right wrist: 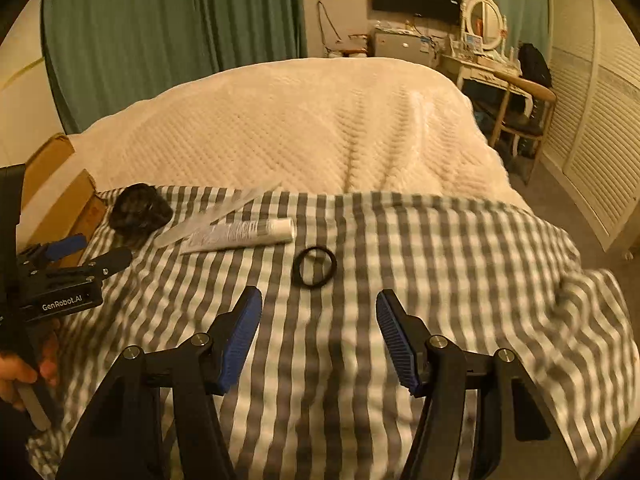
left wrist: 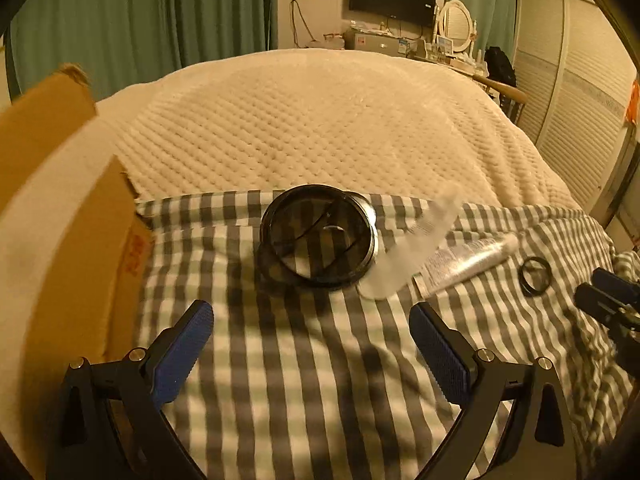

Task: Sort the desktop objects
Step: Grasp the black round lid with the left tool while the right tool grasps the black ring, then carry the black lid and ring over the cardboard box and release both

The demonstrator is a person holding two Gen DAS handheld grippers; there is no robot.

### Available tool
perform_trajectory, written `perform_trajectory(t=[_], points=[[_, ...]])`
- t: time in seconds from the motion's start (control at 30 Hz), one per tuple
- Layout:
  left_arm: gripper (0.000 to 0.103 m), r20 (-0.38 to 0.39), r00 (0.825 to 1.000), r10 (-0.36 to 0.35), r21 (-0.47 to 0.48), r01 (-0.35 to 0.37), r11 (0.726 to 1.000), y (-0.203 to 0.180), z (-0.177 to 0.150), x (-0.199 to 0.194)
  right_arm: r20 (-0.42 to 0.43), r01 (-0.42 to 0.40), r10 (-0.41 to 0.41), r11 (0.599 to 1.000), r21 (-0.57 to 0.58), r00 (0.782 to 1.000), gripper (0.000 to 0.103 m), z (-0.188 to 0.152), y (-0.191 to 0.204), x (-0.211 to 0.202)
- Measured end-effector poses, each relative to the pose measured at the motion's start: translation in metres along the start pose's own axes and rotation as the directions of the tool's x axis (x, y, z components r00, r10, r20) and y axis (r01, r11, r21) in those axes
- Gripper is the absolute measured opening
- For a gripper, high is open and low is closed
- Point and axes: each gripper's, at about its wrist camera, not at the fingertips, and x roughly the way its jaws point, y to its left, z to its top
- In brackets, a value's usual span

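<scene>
**Inspector:** On the left wrist view, the left hand-held gripper (left wrist: pixel 310 340) stands open with nothing between its blue pads, poised over the striped cloth (left wrist: pixel 280 380) on the bed. Ahead of it lies a dark round case (left wrist: pixel 318 236), transparent, with what may be a smaller ring inside; it sits near the cloth's far edge.

**Assistant:** Hazards?

**Inspector:** The case looks wider than a comfortable bite and smooth-walled; I judge it could slip or skid on soft bedding. A clear plastic strip (left wrist: pixel 412 248) lies touching or just beside its right side, and a white tube (left wrist: pixel 468 258) is next to that; a careless close could drag either along. The cardboard box (left wrist: pixel 60 240) stands at the left, likely the destination.

**Assistant:** And the right wrist view?

**Inspector:** The right hand-held gripper (right wrist: pixel 318 340) is likewise open and empty. A small black ring (right wrist: pixel 315 267) lies flat just ahead of it, apart from the tube. It is thin and low; the pads may pinch cloth instead, or flick it away. The picture is blurred, so finer detail I cannot confirm.
</scene>
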Motion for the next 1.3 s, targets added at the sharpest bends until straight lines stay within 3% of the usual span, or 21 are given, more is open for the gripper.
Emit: perform_trajectory(t=[0.17,0.47,0.53,0.57,0.6,0.73,0.77,0.83,0.93,1.17,1.3], points=[[0.101,0.008,1.000,0.005,0.007,-0.005,1.000,-0.002,0.013,0.015,-0.011,0.004,-0.004,1.000,0.004,1.000,0.059,0.011,0.005,0.038],[0.101,0.029,0.999,-0.018,-0.083,0.020,0.996,0.011,0.028,0.030,-0.036,0.066,-0.067,0.997,-0.027,0.997,0.059,0.014,0.014,0.075],[0.096,0.025,0.999,-0.032,-0.094,0.034,0.995,0.014,0.028,0.032,-0.036,0.068,-0.069,0.997,-0.024,0.997,0.059,0.015,0.014,0.080],[0.088,0.024,0.999,-0.037,-0.095,0.039,0.995,0.015,0.028,0.032,-0.037,0.066,-0.067,0.998,-0.024,0.997,0.059,0.015,0.014,0.082],[0.085,0.026,0.999,-0.037,-0.094,0.039,0.995,0.015,0.028,0.031,-0.039,0.069,-0.070,0.997,-0.028,0.997,0.057,0.017,0.015,0.085],[0.067,0.018,0.999,-0.036,-0.057,0.037,0.998,0.010,0.026,0.030,-0.040,0.082,-0.083,0.996,-0.027,0.996,0.033,0.016,0.013,0.088],[0.067,0.019,0.999,-0.030,-0.046,0.031,0.998,0.009,0.026,0.029,-0.042,0.077,-0.078,0.997,-0.022,0.996,0.029,0.015,0.012,0.088],[0.067,0.022,1.000,-0.022,-0.025,0.022,0.999,0.009,0.026,0.027,-0.041,0.070,-0.070,0.997,-0.012,0.997,0.010,0.014,0.009,0.087],[0.066,0.035,0.999,-0.014,-0.025,0.015,1.000,0.011,0.024,0.024,-0.026,0.050,-0.050,0.999,0.005,0.998,0.004,0.012,0.007,0.083],[0.066,0.053,0.999,-0.005,-0.013,0.006,1.000,0.009,0.017,0.004,0.015,0.029,-0.030,0.998,0.059,0.999,0.003,0.011,0.000,0.064],[0.066,0.082,0.995,-0.050,0.001,0.050,0.999,0.002,0.013,-0.024,0.037,0.025,-0.028,0.996,0.084,0.999,0.003,0.012,0.001,0.044]])
